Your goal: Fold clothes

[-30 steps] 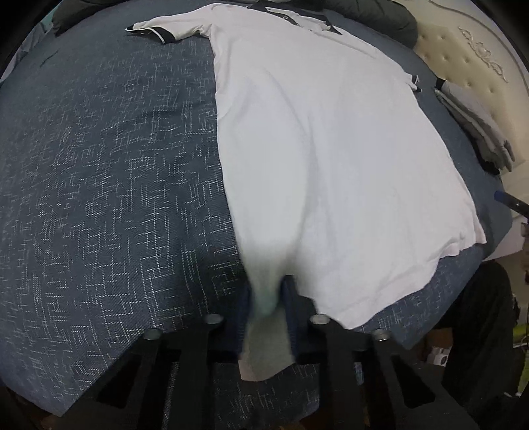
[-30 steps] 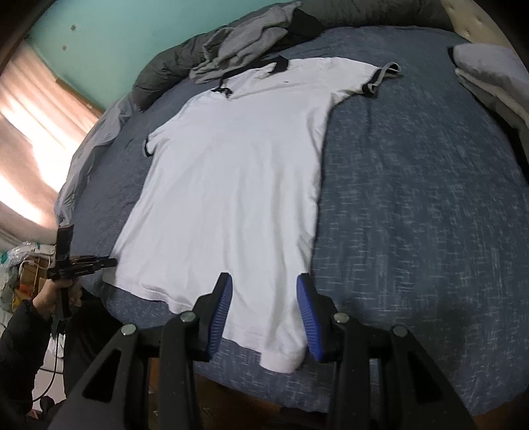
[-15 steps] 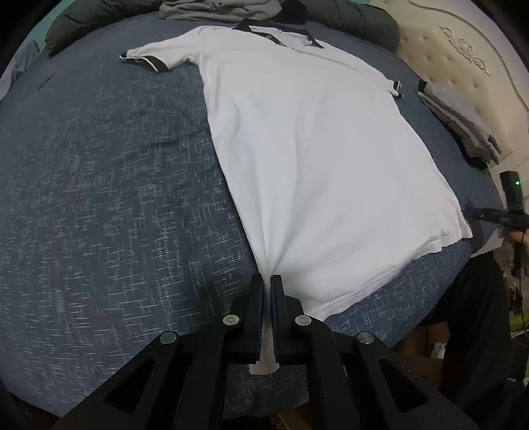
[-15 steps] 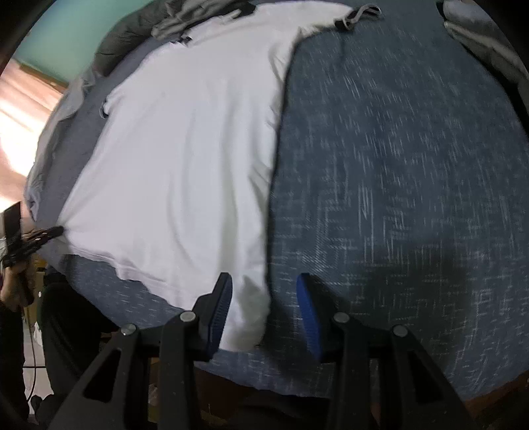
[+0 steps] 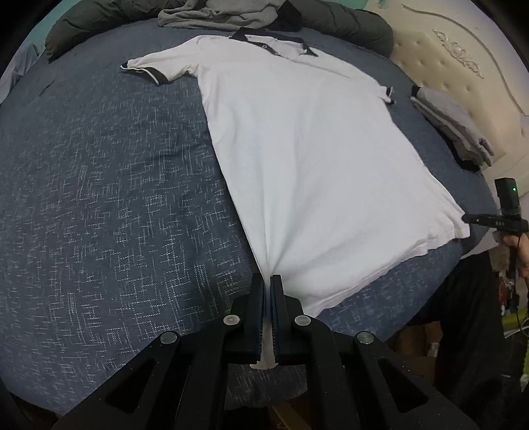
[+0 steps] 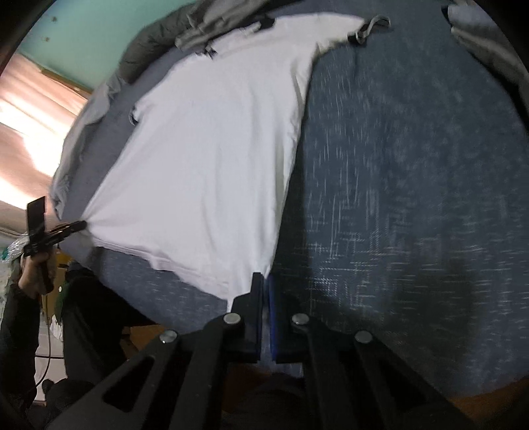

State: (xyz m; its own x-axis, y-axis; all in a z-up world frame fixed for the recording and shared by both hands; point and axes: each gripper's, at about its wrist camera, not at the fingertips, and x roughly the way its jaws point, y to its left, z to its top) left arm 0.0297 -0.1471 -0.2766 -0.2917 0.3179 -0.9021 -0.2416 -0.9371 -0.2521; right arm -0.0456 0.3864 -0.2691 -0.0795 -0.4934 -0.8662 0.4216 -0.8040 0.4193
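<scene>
A white polo shirt with dark collar and cuff trims lies spread face up on the blue bedspread. My left gripper is shut on one bottom hem corner, and a tab of cloth sticks out behind its pads. In the right wrist view the shirt runs down to my right gripper, whose jaws are closing tight on the other hem corner with cloth between them. Each view shows the other gripper at the far corner: the left gripper and the right gripper. The hem is pulled taut between them.
A stack of folded grey clothes sits by the cream padded headboard. A heap of grey garments and a dark rolled duvet lie beyond the collar. The person's dark-clothed body stands at the bed's near edge.
My right gripper, open around the hem corner before, has shut on it. The left gripper kept its grip and rose a little, drawing the hem tight.
</scene>
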